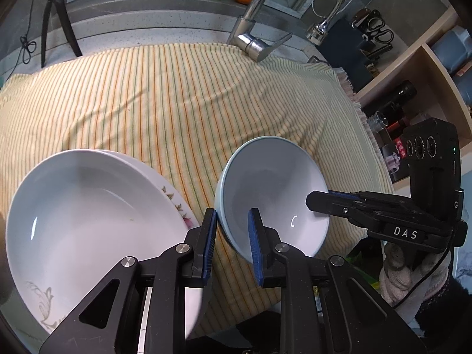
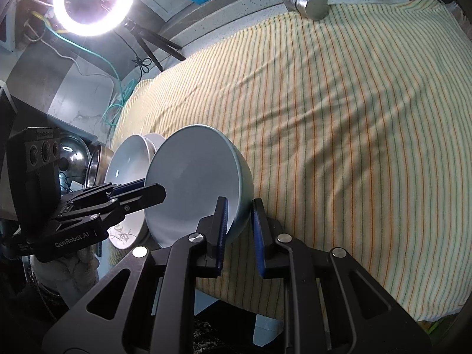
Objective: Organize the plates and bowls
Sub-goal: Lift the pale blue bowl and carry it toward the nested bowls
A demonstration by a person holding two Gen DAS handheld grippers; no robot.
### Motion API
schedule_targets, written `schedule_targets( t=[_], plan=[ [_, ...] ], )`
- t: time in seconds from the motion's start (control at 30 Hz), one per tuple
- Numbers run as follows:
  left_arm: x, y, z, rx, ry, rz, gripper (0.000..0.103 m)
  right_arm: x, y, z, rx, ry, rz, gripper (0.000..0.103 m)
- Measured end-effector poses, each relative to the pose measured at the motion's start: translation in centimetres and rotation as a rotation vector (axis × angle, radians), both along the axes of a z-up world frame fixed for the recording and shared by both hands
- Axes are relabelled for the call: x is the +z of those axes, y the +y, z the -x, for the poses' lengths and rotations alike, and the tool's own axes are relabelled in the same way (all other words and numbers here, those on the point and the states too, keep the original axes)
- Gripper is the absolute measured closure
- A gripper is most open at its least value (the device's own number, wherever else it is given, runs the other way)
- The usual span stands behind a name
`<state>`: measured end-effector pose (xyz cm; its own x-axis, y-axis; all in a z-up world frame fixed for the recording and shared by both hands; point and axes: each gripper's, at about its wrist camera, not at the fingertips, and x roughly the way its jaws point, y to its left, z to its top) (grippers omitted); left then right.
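the left gripper (image 1: 231, 237) and right gripper (image 2: 239, 230) each have their jaws clamped on the blue bowl's (image 1: 274, 194) rim, tilted above the striped cloth (image 1: 177, 94). at nine o'clock, two plates (image 1: 88, 212) already stacked; bowl still unplaced.

Striped cloth (image 1: 177, 103) under ring light (image 2: 93, 1)

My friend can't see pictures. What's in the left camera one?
Two grippers, the left gripper and the right gripper, pinch opposite rims of a tilted pale blue bowl over a striped cloth, beside stacked white plates.
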<state>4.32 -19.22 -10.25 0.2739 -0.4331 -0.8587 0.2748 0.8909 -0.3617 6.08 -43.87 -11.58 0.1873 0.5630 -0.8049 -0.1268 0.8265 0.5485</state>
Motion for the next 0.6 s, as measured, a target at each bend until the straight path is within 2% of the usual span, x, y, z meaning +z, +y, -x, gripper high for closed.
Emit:
schedule_targets(
  t=[0.33,0.6],
  plan=[
    [2.3,2.6,-0.2,0.036,-0.048,0.030,0.083,3.5,2.2,-1.1,0.026,-0.068,0.004,0.086],
    [3.6,7.0,0.0,0.084,-0.074,0.039,0.083,5.7,6.8,-1.8,0.069,-0.109,-0.001,0.086]
  ],
)
